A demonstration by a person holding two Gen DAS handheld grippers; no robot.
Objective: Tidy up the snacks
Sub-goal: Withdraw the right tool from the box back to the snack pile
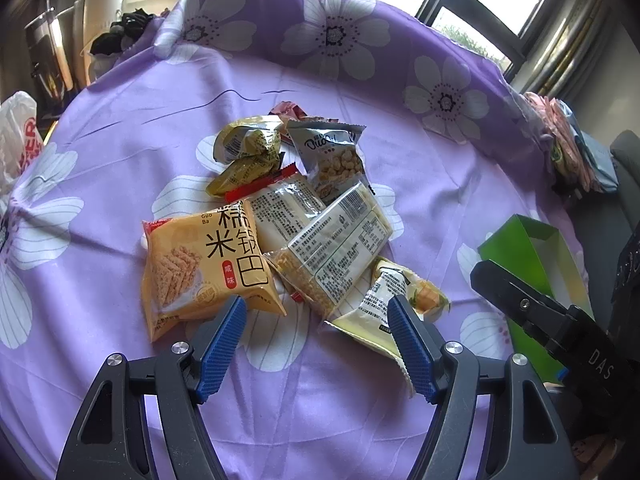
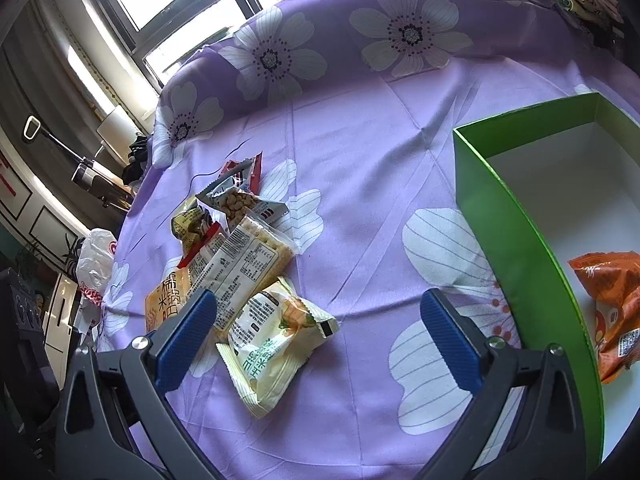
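A heap of snack packets lies on the purple flowered cloth (image 1: 120,128). In the left wrist view I see an orange rice-cracker bag (image 1: 200,268), a clear cracker pack (image 1: 340,248), a pale yellow packet (image 1: 380,312), a grey puffs bag (image 1: 332,156) and olive wrappers (image 1: 248,148). My left gripper (image 1: 316,308) hovers open just in front of the heap, nothing between its fingers. My right gripper (image 2: 316,308) is open above bare cloth, the pale yellow packet (image 2: 272,336) near its left finger. A green box (image 2: 520,232) at the right holds an orange snack bag (image 2: 612,304).
The green box (image 1: 532,264) stands at the right edge of the left wrist view, with the other gripper's black body (image 1: 552,320) in front of it. A white plastic bag (image 1: 16,136) sits at the table's left edge. Folded fabrics (image 1: 568,144) lie far right. Windows are behind.
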